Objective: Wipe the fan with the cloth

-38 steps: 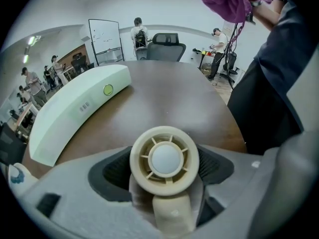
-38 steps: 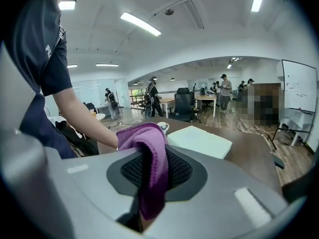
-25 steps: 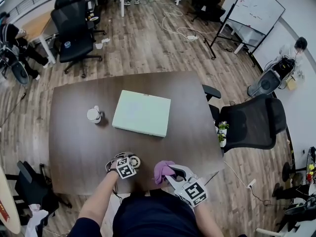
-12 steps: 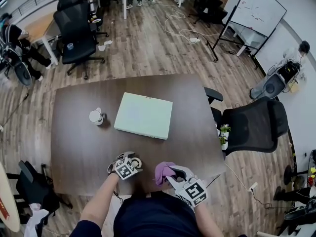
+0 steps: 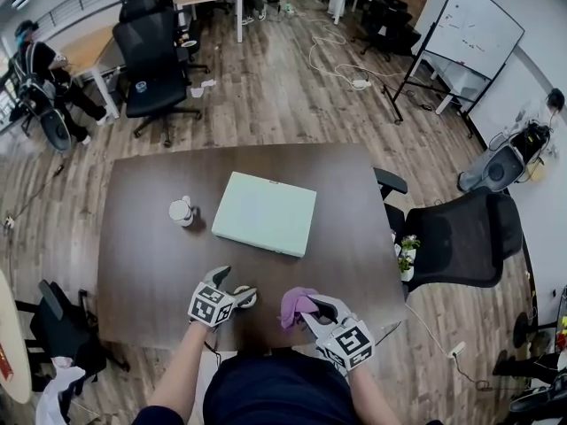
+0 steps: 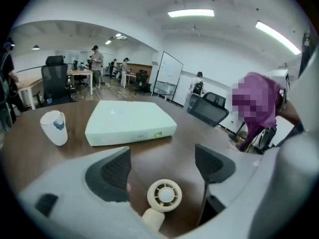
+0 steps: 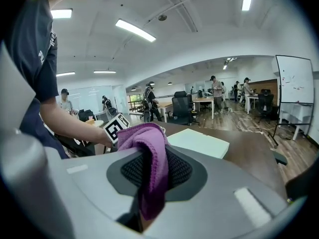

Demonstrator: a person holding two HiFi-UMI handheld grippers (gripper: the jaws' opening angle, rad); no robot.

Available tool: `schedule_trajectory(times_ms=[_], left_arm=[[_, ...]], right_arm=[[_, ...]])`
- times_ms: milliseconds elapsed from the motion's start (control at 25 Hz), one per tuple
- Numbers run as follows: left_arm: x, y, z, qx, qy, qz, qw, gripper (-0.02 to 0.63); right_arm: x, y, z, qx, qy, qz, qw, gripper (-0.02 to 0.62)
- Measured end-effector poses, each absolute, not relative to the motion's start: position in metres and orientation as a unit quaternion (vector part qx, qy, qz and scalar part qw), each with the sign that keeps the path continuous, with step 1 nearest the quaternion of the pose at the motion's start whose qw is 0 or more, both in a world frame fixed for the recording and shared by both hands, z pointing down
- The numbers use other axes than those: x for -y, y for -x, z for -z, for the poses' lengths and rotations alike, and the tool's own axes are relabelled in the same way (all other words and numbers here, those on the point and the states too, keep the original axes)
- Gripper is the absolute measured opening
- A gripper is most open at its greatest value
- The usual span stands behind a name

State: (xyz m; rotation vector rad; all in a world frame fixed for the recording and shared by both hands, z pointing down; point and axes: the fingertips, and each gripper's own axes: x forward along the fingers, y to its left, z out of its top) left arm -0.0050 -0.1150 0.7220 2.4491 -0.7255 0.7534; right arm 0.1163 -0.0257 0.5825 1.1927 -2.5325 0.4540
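Observation:
A small cream hand-held fan [image 5: 244, 297] lies on the dark wooden table [image 5: 142, 264] near its front edge. In the left gripper view the fan [image 6: 164, 195] rests low between the jaws, round head forward and handle toward the camera. My left gripper [image 5: 232, 286] [image 6: 162, 166] is open, its pads standing well apart on either side of the fan. My right gripper [image 5: 310, 306] [image 7: 149, 168] sits just right of it, shut on a purple cloth [image 5: 294, 304] [image 7: 149, 143] that bunches over the jaws.
A pale green flat box [image 5: 264, 212] [image 6: 130, 122] lies mid-table, a white cup [image 5: 181, 211] [image 6: 55, 127] to its left. A black office chair [image 5: 456, 237] and a small potted plant [image 5: 407, 253] stand off the table's right edge. People sit and stand at far desks.
My left gripper has drawn a little left and back toward me; the fan stays where it was. The right gripper with the cloth has hardly moved.

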Motion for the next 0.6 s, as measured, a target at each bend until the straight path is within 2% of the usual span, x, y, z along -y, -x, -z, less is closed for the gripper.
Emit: schedule_trajectory(times_ms=[280,440,600], left_arm=[[0.109,0.021,-0.655,0.325,-0.893,-0.208,0.233,0.364],[0.109,0.043,-0.626,0.368,-0.888,-0.164,0.223,0.359],[0.098,0.062,-0.604,0.396,-0.879,-0.115,0.241,0.359]], right_arm=[[0.031,-0.123,-0.592,0.887,-0.405,-0.151,0.162,0.08],[0.039,-0.116,-0.588,0.892,-0.399,-0.149,0.153,0.08],[0.041,-0.109,-0.584,0.897,-0.39,-0.148,0.144,0.08]])
